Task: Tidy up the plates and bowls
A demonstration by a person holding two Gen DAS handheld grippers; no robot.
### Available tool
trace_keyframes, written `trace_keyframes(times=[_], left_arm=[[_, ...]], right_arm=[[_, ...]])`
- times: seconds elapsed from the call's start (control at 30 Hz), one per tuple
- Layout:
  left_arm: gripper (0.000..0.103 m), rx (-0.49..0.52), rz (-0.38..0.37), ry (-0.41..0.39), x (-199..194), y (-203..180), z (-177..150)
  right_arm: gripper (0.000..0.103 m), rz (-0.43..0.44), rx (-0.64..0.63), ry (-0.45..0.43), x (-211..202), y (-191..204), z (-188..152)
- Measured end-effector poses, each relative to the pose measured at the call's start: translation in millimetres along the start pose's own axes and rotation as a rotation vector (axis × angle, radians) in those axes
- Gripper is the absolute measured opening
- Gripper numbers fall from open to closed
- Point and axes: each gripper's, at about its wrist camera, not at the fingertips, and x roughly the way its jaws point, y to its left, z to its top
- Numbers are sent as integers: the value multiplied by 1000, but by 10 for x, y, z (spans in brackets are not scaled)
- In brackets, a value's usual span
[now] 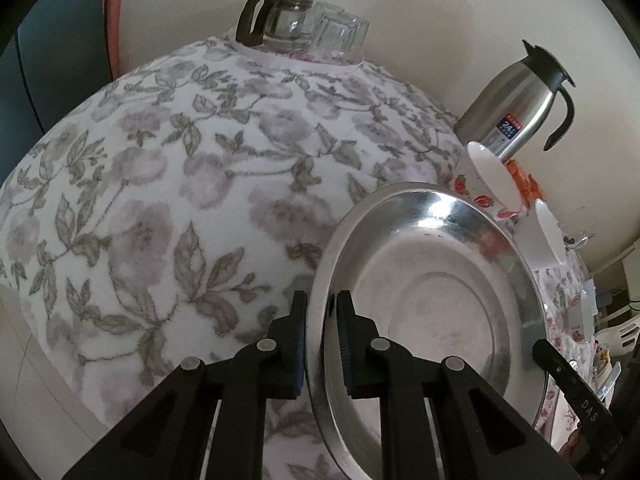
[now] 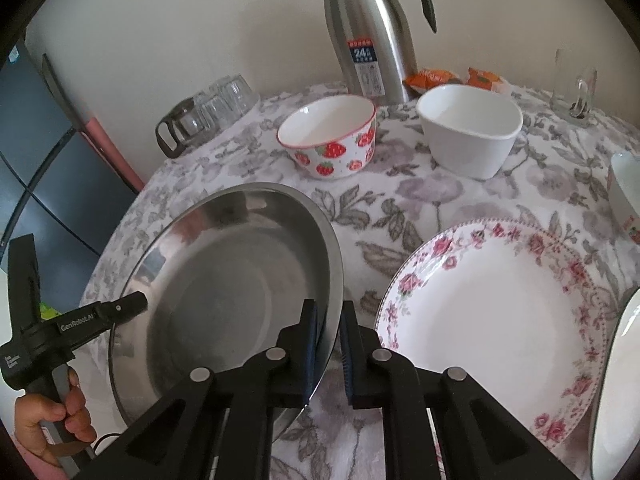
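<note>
the left claw (image 1: 322, 344) is clamped on the steel plate (image 1: 432, 280) at its rim, lower centre of the left view; the right claw (image 2: 329, 354) is clamped on the opposite rim. to carry it well, i'd keep both grips level and matched, then steer toward the floral plate (image 2: 492, 320) at right, clear of the strawberry bowl (image 2: 332, 140) on the bench (image 2: 360, 208).

Your steel plate (image 2: 224, 280) sits left of the floral plate (image 2: 492, 328) on the tablecloth (image 2: 400, 208). Behind them you've got the strawberry bowl (image 2: 332, 136) left of the white bowl (image 2: 468, 128). The thermos (image 2: 368, 32) stands behind both, glasses (image 2: 224, 100) far left.
</note>
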Motion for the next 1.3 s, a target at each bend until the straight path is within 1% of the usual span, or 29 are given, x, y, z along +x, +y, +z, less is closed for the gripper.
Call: trace_keyframes(times=[0.1, 0.23, 0.37, 0.47, 0.57, 0.77, 0.87, 1.13, 1.3], left_arm=[[15, 8, -15, -29, -162, -102, 56], [15, 30, -47, -71, -397, -330, 163], [15, 51, -86, -101, -567, -598, 238], [15, 74, -122, -114, -657, -836, 242], [15, 101, -143, -130, -746, -1072, 221], [15, 127, -196, -133, -846, -1463, 151], [15, 147, -219, -132, -868, -1677, 100], [15, 197, -284, -104, -799, -2157, -51], [15, 221, -308, -70, -679, -2295, -167]], right_arm=[[12, 9, -2, -37, -156, -11, 56], [12, 6, -6, -127, -474, -44, 137], [12, 7, 16, -209, -822, -175, 206], [12, -38, -1, -273, -1073, -268, 234], [12, -71, -8, -320, -1272, -360, 251], [12, -73, 28, -371, -1617, -670, 222], [12, -95, 45, -396, -1785, -835, 213], [12, -130, 111, -414, -2025, -1302, 156], [12, -146, 126, -407, -2078, -1480, 128]])
